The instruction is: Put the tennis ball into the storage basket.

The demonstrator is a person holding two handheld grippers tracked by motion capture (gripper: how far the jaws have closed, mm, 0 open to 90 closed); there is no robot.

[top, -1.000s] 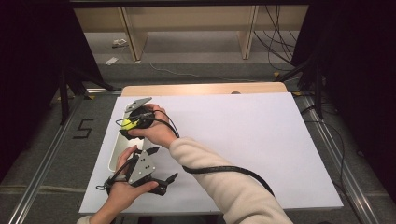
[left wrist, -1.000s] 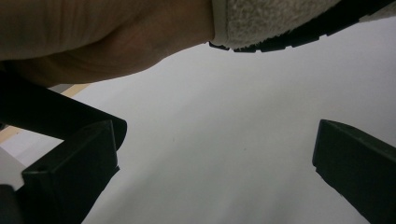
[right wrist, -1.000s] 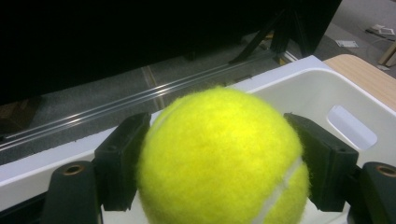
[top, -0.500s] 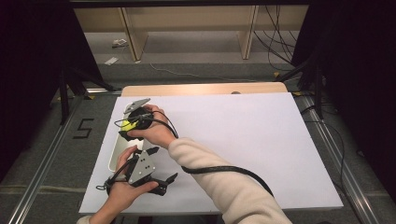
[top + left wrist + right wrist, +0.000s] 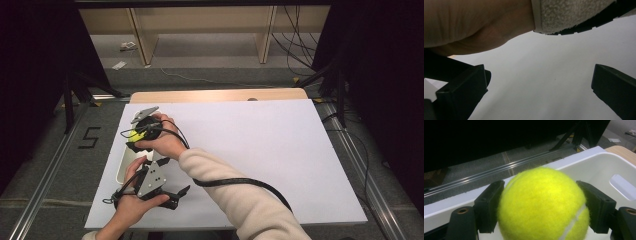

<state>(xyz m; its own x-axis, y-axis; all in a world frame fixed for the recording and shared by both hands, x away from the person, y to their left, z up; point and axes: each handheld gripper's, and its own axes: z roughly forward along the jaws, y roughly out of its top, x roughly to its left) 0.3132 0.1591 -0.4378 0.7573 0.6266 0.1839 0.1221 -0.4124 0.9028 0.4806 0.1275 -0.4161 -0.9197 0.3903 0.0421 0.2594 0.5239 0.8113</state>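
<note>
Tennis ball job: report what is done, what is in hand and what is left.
Done: the right claw is shut on the tennis ball, above the white bin. In hand: ball held over the bin's edge, not released. Left: probably lowering it in and opening. The left claw is open over the white board.

Tennis ball (image 5: 541, 205) between right gripper (image 5: 543, 206) fingers, above bin (image 5: 599, 167) at bench (image 5: 260, 150) left edge; left gripper (image 5: 150, 187) nearer.

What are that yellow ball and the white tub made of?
The ball looks like a tennis ball: fuzzy yellow felt with a pale seam, probably over rubber. The tub seems to be moulded plastic: smooth, slightly glossy white walls with a cut-out handle.
</note>
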